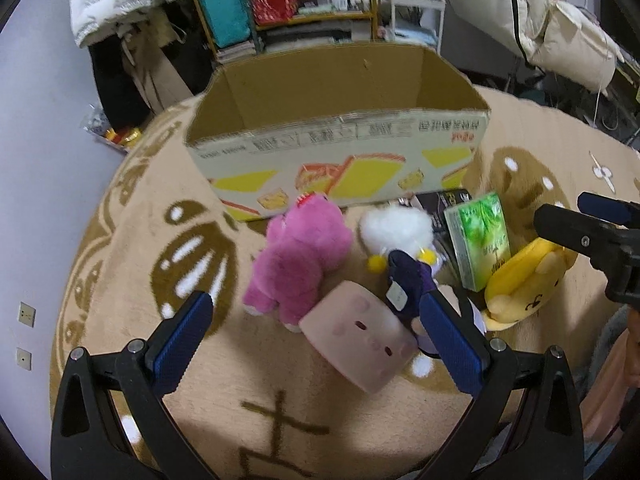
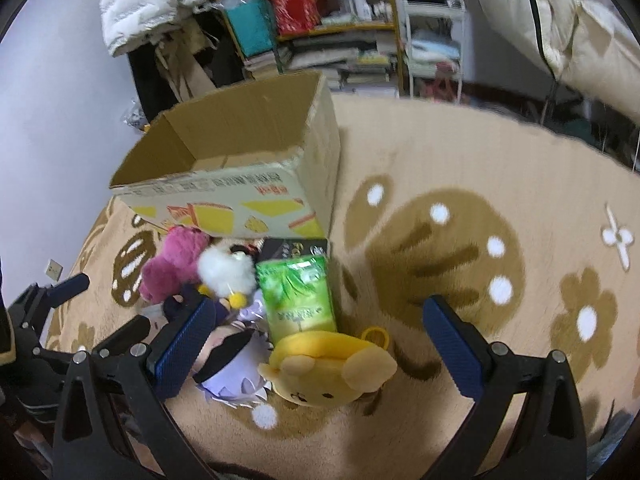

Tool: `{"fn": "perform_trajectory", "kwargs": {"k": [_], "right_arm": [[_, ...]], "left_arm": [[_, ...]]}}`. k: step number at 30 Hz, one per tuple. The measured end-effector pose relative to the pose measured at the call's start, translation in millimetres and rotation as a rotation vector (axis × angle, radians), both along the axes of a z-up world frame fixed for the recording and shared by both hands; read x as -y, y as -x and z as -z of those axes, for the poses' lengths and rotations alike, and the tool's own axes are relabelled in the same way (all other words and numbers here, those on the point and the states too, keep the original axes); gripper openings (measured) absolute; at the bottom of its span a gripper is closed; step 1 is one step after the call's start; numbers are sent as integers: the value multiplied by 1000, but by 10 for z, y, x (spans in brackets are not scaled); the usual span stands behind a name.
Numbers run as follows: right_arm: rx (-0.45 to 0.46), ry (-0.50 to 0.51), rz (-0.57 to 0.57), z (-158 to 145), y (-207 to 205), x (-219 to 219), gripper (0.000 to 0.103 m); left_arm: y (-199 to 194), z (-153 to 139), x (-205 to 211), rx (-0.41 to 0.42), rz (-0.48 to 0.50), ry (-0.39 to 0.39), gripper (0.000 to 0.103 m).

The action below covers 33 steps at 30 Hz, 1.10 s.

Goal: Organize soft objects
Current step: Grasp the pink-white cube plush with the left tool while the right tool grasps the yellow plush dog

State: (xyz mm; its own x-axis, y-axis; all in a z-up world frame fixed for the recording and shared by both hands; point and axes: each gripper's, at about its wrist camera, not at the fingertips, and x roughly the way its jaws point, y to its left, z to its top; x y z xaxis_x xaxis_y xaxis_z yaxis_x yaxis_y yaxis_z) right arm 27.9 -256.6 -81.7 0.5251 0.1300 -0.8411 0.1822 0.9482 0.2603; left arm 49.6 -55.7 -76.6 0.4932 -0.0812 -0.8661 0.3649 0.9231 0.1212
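Two grippers hover above a tan rug [image 1: 120, 248] patterned with brown and white motifs, each with blue-padded fingers spread wide and nothing between them. Seen from its own wrist camera, the left gripper [image 1: 316, 320] is spread around a beige block-shaped plush with a small printed face [image 1: 356, 344], which lies tilted on the rug without touching either pad. Just beyond it lies a fuzzy pink plush bear [image 1: 296, 256], and to the right of that a white fluffy plush with yellow pom-poms [image 1: 396, 228]; a dark purple doll with a paper tag [image 1: 404, 284] rests between the white plush and the right pad. Farther right, a green printed carton [image 1: 478, 240] stands tilted against a black box [image 1: 436, 200], and a yellow bear-face plush pouch [image 1: 524, 284] lies beside the carton. An open brown cardboard box with yellow cake pictures on its white front [image 1: 340, 148] sits at the far side of the toys, its near wall just behind the pink bear; no toys show inside it. From the right wrist camera, the right gripper [image 2: 316, 324] hangs over the yellow pouch [image 2: 332, 364], with the green carton [image 2: 300, 292] just beyond it. Cluttered shelves [image 2: 320, 20] and a white quilted jacket [image 2: 148, 0] fill the far background.
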Motion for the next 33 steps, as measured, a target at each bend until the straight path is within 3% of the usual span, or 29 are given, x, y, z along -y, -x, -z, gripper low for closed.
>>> {"fn": "perform_trajectory", "kwargs": {"k": [10, 19, 25, 33], "right_arm": [[-127, -98, 12, 259, -40, 76, 103], [-226, -185, 11, 459, -36, 118, 103], [-243, -193, -2, 472, -13, 100, 103], [-265, -184, -24, 495, -23, 22, 86]], "left_arm": [[-168, 303, 9, -170, -31, 40, 102], [-150, 282, -25, -189, -22, 63, 102], [-82, 219, -132, -199, -41, 70, 102], [-146, 322, -171, -230, -78, 47, 102]]}}
